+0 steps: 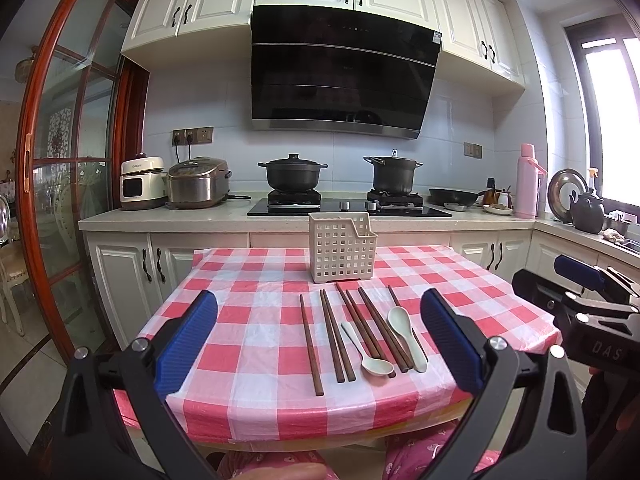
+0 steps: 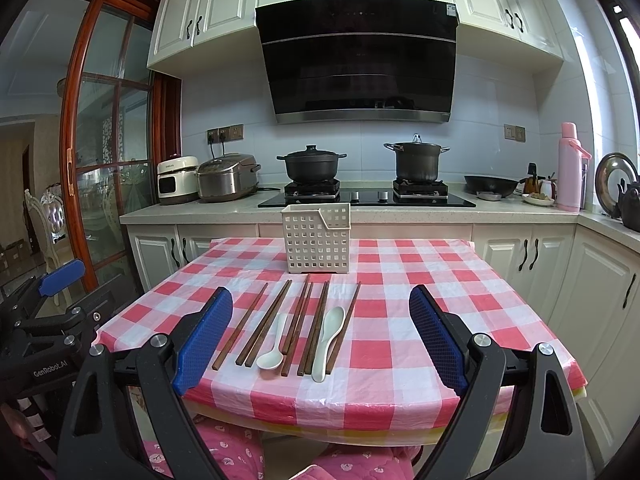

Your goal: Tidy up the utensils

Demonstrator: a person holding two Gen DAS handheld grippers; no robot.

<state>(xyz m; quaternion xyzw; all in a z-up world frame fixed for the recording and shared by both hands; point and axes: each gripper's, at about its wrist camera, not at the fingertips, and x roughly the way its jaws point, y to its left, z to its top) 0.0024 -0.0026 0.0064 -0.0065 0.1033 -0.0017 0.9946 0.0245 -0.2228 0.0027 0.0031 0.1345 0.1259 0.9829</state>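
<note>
While both tools hover short of the near edge of the desk point(image 1: 248, 320), the left hand-held gripper point(image 1: 319, 344) is released, its blue pads spread wide in the lower part of the left wrist view with nothing between them. Equally released, the right hand-held gripper point(image 2: 320, 336) frames the utensils from the lower part of its own view and touches none of them. Brown wooden chopsticks point(image 1: 332, 336) lie loose on the red-and-white checked tablecloth point(image 2: 400, 300) at frame centre, roughly parallel, running from the near edge toward the far side. Among them rest two pale ceramic spoons: the smaller spoon point(image 1: 370, 354) with its bowl toward the near edge, and the longer spoon point(image 1: 406, 330), bowl pointing away, lying across a chopstick. Just beyond the chopstick tips, a cream perforated utensil basket point(image 1: 342, 252) stands upright near the far edge of the desk, apart from the utensils. Behind it, in the upper half of both frames, two black pots point(image 2: 312, 164) sit on the gas hob under a black range hood point(image 2: 360, 60).
</note>
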